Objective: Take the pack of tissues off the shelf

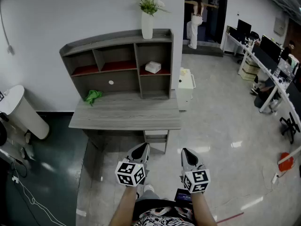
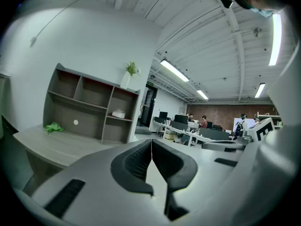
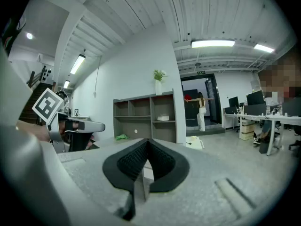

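From above, my head camera looked steeply down at the desk [image 1: 127,114] and its shelf [image 1: 117,62], both well ahead of me. The camera on the left gripper [image 1: 143,148] sat low and looked along its own jaws, catching the shelf off to its left. The camera on the right gripper [image 1: 186,152] faced the shelf nearly head-on. All three views shared the shelf and the vase [image 1: 147,25] on top.

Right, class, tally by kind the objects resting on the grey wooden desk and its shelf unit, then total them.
Tall white vase holding green sprigs: 1
White soft pack of tissues: 1
Crumpled green cloth: 1
Total: 3
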`<state>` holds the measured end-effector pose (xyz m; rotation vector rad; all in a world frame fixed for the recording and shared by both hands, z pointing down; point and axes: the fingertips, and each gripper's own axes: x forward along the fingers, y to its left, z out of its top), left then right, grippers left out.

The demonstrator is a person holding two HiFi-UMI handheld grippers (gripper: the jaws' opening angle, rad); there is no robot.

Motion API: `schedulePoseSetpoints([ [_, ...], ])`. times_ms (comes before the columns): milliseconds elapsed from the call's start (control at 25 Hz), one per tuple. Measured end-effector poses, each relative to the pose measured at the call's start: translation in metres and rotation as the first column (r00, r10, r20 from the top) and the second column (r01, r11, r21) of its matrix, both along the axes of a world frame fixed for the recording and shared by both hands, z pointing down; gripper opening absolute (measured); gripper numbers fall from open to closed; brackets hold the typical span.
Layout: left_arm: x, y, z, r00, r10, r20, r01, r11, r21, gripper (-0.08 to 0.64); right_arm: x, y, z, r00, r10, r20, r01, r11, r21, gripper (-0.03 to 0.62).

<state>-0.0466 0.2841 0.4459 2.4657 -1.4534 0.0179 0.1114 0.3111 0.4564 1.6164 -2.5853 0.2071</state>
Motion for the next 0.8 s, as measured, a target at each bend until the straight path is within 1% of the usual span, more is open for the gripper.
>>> schedulePoseSetpoints([
  [240, -0.012, 0.004, 0.001, 0.999, -0.029, -0.025, 0.029, 0.999, -0.013, 0.011, -0.002, 0.005, -0.002, 1.000, 0.002, -0.001, -0.002, 1.000, -0.001, 0.005],
  [480, -0.017, 0.007, 0.001, 0.999, -0.041, 0.007, 0.041, 0.999, -0.007, 0.011, -0.006, 0.003, -0.002, 1.000, -0.006, -0.001, 0.006, 1.000, 0.004, 0.005],
  [640, -0.022, 0.010, -0.006, 0.999, -0.043, -0.002, 0.043, 0.999, 0.012, 0.011, -0.006, 0.001, -0.002, 1.000, 0.009, 0.017, -0.008, 1.000, -0.007, 0.005],
  [720, -0.025, 0.014, -0.008, 0.999, -0.037, 0.011, 0.036, 0.999, 0.034, 0.011, -0.006, 0.002, -0.002, 1.000, 0.005, 0.019, -0.005, 1.000, -0.011, 0.005],
  [800, -0.034, 0.014, -0.008, 0.998, -0.055, 0.009, 0.055, 0.998, 0.038, 0.011, -0.006, 0.002, -0.001, 1.000, -0.002, 0.017, 0.002, 1.000, -0.013, 0.005],
])
